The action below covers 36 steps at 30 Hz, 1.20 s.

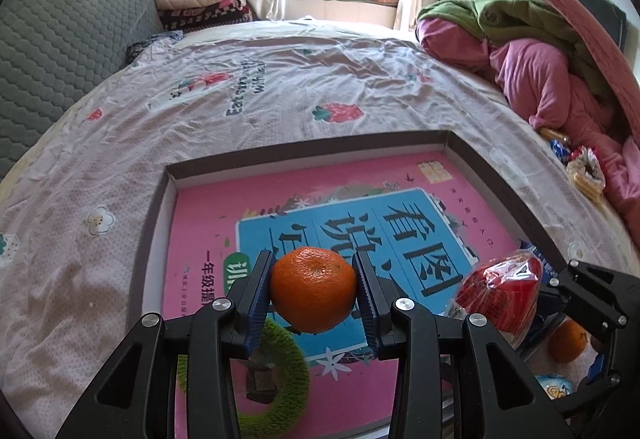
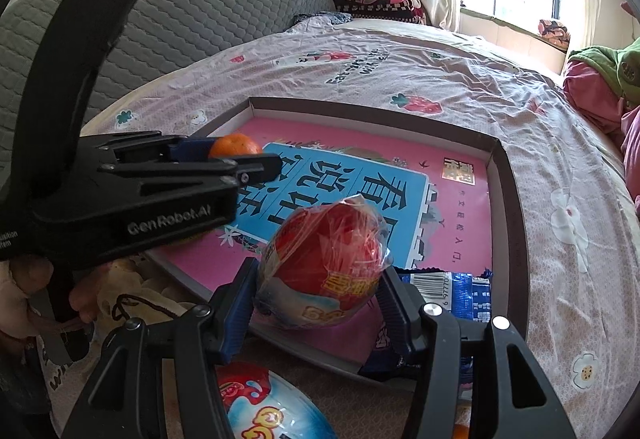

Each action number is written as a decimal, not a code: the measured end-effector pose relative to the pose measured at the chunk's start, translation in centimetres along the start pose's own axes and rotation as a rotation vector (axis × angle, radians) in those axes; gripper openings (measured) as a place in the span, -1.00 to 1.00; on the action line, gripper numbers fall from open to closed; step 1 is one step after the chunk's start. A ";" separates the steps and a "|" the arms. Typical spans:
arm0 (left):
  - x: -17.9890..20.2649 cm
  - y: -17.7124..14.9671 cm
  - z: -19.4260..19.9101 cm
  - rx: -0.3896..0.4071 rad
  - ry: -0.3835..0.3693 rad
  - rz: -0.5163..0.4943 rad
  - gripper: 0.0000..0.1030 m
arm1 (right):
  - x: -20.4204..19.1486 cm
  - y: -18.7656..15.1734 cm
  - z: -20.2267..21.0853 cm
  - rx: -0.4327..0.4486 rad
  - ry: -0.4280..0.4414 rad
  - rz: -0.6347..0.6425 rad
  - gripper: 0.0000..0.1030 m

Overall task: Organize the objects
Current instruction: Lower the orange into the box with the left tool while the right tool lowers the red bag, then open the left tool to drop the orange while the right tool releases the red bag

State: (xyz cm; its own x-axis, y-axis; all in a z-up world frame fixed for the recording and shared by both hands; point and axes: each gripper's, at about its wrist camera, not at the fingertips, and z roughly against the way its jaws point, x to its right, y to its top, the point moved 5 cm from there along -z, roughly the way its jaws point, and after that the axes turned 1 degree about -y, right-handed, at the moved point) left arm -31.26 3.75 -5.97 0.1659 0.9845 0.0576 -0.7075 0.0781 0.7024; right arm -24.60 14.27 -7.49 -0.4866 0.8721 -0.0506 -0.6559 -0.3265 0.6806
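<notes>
My left gripper (image 1: 314, 291) is shut on an orange tangerine (image 1: 313, 289) and holds it above a shallow grey box (image 1: 308, 151) with a pink and blue book (image 1: 224, 215) lying in it. The tangerine also shows in the right wrist view (image 2: 234, 145). My right gripper (image 2: 320, 279) is shut on a red wrapped egg-shaped snack (image 2: 326, 269) over the box's near edge (image 2: 516, 199). The snack shows at the right of the left wrist view (image 1: 502, 291).
A second tangerine (image 1: 566, 341) and another red-blue wrapped egg (image 2: 272, 407) lie near the box. A blue snack packet (image 2: 456, 293) lies in the box corner. A green fuzzy ring (image 1: 280, 371) lies on the book. Piled quilts (image 1: 540, 59) sit at the right, a grey headboard (image 1: 60, 39) at the left.
</notes>
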 end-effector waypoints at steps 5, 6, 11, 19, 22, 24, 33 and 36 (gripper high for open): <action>0.5 -0.5 -0.7 -0.028 -0.006 -0.023 -0.21 | 0.0 0.0 0.1 -0.004 -0.003 0.000 0.12; 0.5 -0.5 -0.8 -0.031 -0.007 -0.024 -0.21 | 0.0 0.0 0.1 -0.005 -0.004 0.000 0.12; 0.7 -1.0 -1.3 -0.050 0.009 -0.048 -0.21 | -0.1 0.1 0.2 -0.010 -0.016 0.015 0.12; 0.4 -1.5 -1.7 -0.090 -0.007 -0.027 -0.21 | -0.1 0.1 0.2 -0.019 -0.028 0.025 0.12; 0.3 -1.4 -1.5 -0.085 0.000 -0.025 -0.20 | -0.2 0.2 0.3 -0.020 -0.033 0.033 0.12; 0.1 -1.3 -1.3 -0.077 0.000 -0.016 -0.18 | -0.1 0.2 0.3 -0.023 -0.034 0.032 0.12; 0.0 -1.4 -1.3 -0.112 -0.010 -0.001 -0.05 | 0.5 0.3 0.0 -0.077 0.009 -0.016 0.12; -0.1 -1.4 -0.9 -0.105 -0.005 0.007 -0.04 | 0.4 0.2 0.0 -0.081 0.010 -0.016 0.12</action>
State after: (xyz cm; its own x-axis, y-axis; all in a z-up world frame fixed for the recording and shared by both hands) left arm -30.91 3.66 -7.63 0.1636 0.9843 0.0663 -0.7769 0.0871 0.6235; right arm -24.91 14.61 -7.36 -0.4812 0.8740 -0.0679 -0.7078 -0.3417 0.6182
